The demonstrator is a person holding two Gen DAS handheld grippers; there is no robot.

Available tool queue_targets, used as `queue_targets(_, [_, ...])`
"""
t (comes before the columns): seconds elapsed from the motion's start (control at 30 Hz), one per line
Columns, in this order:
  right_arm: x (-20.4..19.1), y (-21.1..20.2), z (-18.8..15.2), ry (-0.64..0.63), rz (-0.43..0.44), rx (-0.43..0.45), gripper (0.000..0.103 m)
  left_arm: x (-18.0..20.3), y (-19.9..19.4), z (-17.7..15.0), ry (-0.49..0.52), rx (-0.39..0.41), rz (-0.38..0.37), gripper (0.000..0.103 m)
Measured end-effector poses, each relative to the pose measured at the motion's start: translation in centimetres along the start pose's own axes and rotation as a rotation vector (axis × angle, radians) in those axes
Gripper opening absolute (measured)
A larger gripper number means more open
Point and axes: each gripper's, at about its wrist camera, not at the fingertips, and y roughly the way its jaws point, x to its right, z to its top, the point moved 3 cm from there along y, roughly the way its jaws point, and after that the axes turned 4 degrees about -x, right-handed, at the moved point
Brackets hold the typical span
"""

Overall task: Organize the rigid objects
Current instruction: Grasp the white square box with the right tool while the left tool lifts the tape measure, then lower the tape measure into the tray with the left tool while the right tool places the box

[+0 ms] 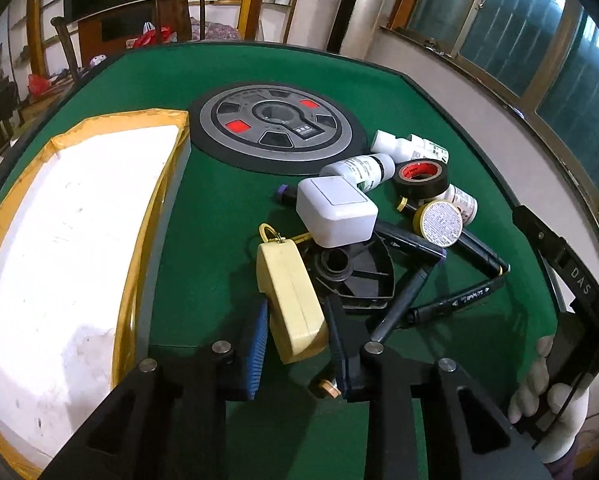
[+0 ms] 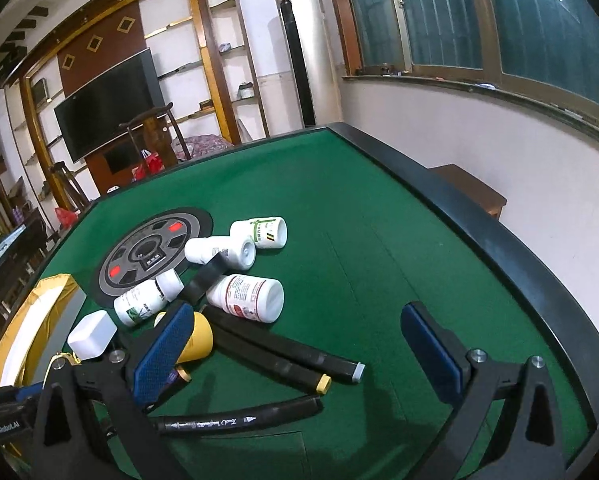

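A cream plastic case (image 1: 293, 292) with a yellow loop lies at the near edge of a pile on the green table (image 1: 227, 208). My left gripper (image 1: 298, 312) is shut on it, blue pads pressing both sides. Behind it sit a black triangular piece (image 1: 355, 276), a white square box (image 1: 335, 210), a black tape roll (image 1: 421, 178), a yellow tape roll (image 1: 439, 222) and several white bottles (image 2: 251, 294). My right gripper (image 2: 299, 356) stands wide open above black markers (image 2: 291, 356), holding nothing.
A white foam box (image 1: 79, 240) edged with yellow tape lies on the left. The round centre panel (image 1: 277, 124) sits behind the pile. A gloved hand (image 1: 547, 392) shows at the right. The table's raised black rim (image 2: 499, 240) runs along the right.
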Motion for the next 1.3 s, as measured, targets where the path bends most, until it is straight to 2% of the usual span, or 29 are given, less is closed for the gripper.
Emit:
queue_targets(0.17, [-0.1, 0.1, 0.0, -0.001, -0.008, -0.008, 0.103, -0.2, 0.3, 0.2, 0.011, 0.021, 0.024, 0.028])
queue_targets(0.33, [-0.3, 0.4, 0.0, -0.012, -0.009, -0.027, 0.103, -1.4, -2.3, 0.2, -0.023, 0.085, -0.038, 0.017])
queue_targets(0.4, [-0.8, 0.4, 0.0, -0.035, -0.01, -0.041, 0.103, -2.1, -3.9, 0.3, -0.04, 0.112, -0.075, 0.017])
queue_targets(0.5, [-2.6, -0.2, 0.1, -0.068, 0.058, -0.068, 0.103, -3.1, -6.2, 0.1, -0.051, 0.153, -0.109, 0.017])
queue_targets(0.63, [-7.6, -0.8, 0.7, -0.164, 0.209, -0.136, 0.103, -4.8, -8.7, -0.3, -0.077, 0.199, -0.157, 0.017])
queue_targets(0.73, [-11.9, 0.1, 0.7, -0.249, 0.31, -0.229, 0.103, -6.5, -10.4, -0.7, -0.104, 0.225, -0.184, 0.017])
queue_targets(0.8, [-14.7, 1.2, 0.4, -0.303, 0.328, -0.276, 0.099, -7.6, -11.3, -1.1, -0.12, 0.242, -0.19, 0.017])
queue_targets(0.87, [-16.7, 2.2, 0.1, -0.354, 0.299, -0.301, 0.089, -8.6, -11.9, -1.4, -0.135, 0.255, -0.192, 0.017])
queue_targets(1.0, [-19.1, 4.4, -0.8, -0.401, 0.264, -0.379, 0.076, -10.5, -12.6, -1.8, -0.157, 0.271, -0.18, 0.018])
queue_targets(1.03, [-19.6, 5.0, -1.2, -0.414, 0.249, -0.395, 0.071, -11.0, -12.7, -1.9, -0.162, 0.276, -0.174, 0.018])
queue_targets(1.13, [-20.2, 6.0, -2.2, -0.425, 0.232, -0.446, 0.041, -12.2, -12.4, -2.2, -0.177, 0.28, -0.166, 0.018])
queue_targets(1.3, [-19.6, 5.2, -1.7, -0.394, 0.239, -0.418, 0.04, -13.7, -12.1, -2.1, -0.214, 0.286, -0.179, 0.018])
